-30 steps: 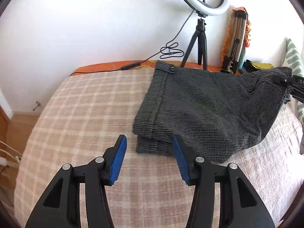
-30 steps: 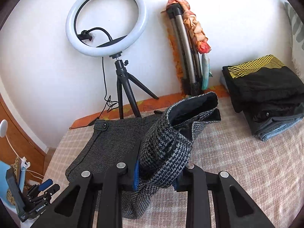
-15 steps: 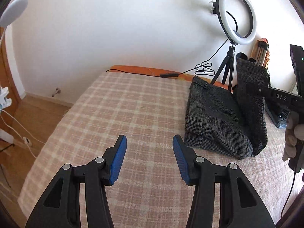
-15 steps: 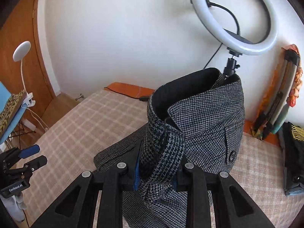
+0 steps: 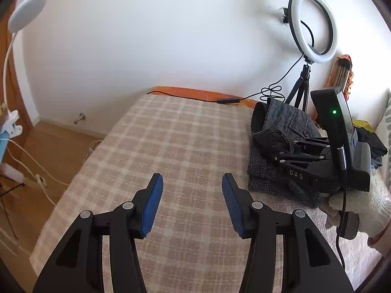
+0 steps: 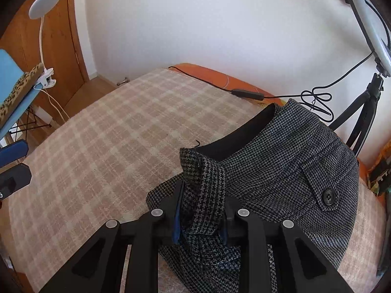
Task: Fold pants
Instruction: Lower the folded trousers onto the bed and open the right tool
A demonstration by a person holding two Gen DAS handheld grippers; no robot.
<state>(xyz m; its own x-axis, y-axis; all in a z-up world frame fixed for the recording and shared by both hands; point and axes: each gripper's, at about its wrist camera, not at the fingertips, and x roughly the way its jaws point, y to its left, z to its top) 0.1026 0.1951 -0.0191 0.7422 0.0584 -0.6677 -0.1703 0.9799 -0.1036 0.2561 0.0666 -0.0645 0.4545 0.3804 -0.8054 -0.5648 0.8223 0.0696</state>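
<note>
- Pants (image 6: 288, 171) lay part-folded on the bed (image 6: 117, 131), lower right of the right wrist view, waistband standing up.
- Right tool (image 6: 201, 210) was clamped on a bunched fold of them.
- Left tool (image 5: 191, 205) hung open and empty over bare bed, the pants well off to its right.
- The right hand (image 5: 361, 210) was plainly the nearer one, so the finishing fold probably fell to it.

Bright, even daylight, soft shadows, sharp focus throughout; fisheye bending and dark vignette at the edges.
</note>
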